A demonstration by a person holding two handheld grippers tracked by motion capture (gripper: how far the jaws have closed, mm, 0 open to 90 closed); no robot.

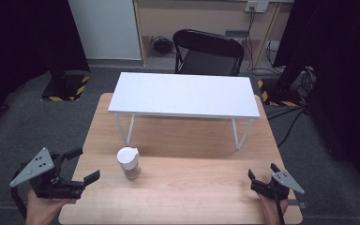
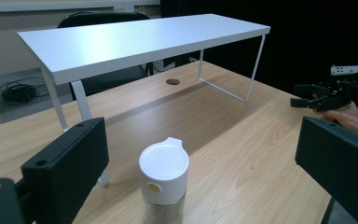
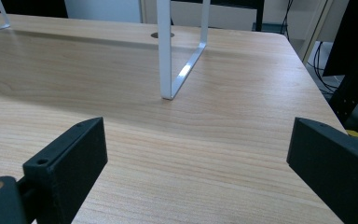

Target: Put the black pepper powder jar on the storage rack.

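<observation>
A small jar with a white flip-top lid (image 1: 129, 161) stands on the wooden table (image 1: 192, 187), in front of a white shelf riser (image 1: 183, 93). My left gripper (image 1: 86, 164) sits at the table's front left corner, open, its jaws pointing at the jar a short way off. In the left gripper view the jar (image 2: 163, 177) stands upright between and just beyond the wide-apart jaws of that gripper (image 2: 200, 140), untouched. My right gripper (image 1: 262, 170) rests at the front right, open, with nothing between its jaws (image 3: 196, 140); it also shows far off (image 2: 314, 97).
The riser's white wire leg (image 3: 168, 60) stands ahead of the right gripper. A cable hole (image 2: 172, 81) sits in the tabletop under the riser. A black folding chair (image 1: 208, 51) is behind the table; yellow-black striped stand bases (image 1: 68, 89) sit on the floor.
</observation>
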